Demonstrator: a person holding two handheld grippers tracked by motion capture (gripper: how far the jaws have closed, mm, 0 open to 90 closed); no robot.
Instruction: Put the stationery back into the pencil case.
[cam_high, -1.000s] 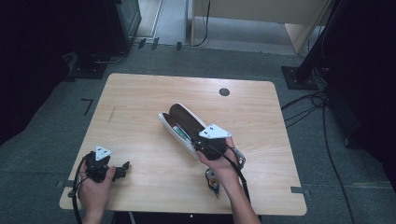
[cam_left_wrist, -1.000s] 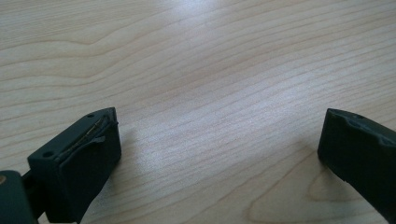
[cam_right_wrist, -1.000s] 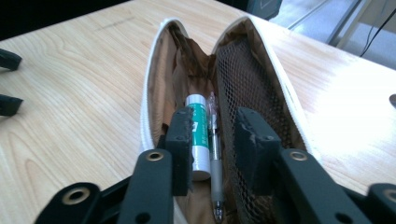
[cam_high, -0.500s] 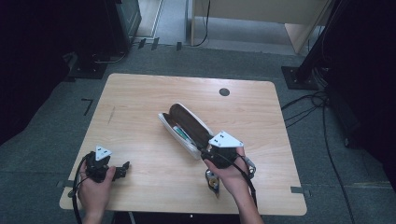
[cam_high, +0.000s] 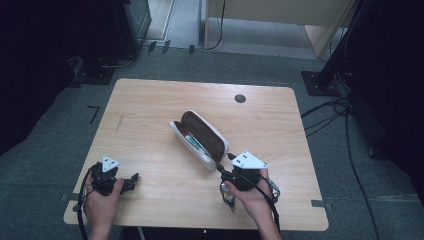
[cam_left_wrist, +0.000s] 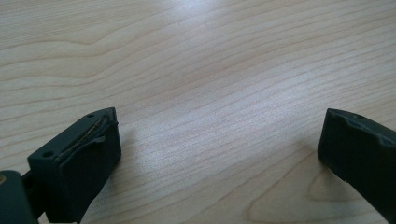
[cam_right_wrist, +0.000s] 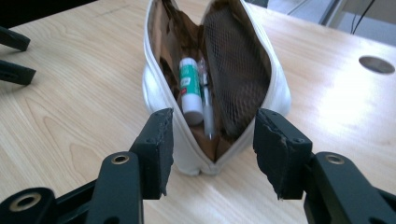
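A white pencil case (cam_high: 200, 141) lies unzipped and slanted in the middle of the wooden table (cam_high: 150, 110), its brown lining showing. Inside it, a green and white glue stick (cam_right_wrist: 190, 88) lies beside a clear pen (cam_right_wrist: 206, 105), next to a mesh pocket. My right gripper (cam_high: 223, 169) is open at the case's near end, and that end (cam_right_wrist: 205, 161) sits between its two jaws without touching them. My left gripper (cam_high: 133, 180) is open near the front left corner, over bare wood (cam_left_wrist: 219, 135) with nothing between its fingers.
A round black grommet (cam_high: 240, 98) sits in the tabletop at the back right. The table's front edge runs just behind both hands. Dark stands and cables (cam_high: 330, 107) occupy the floor around the table.
My right gripper has drawn back along the case toward the front right, from over its middle to its near end. The left gripper has stayed put.
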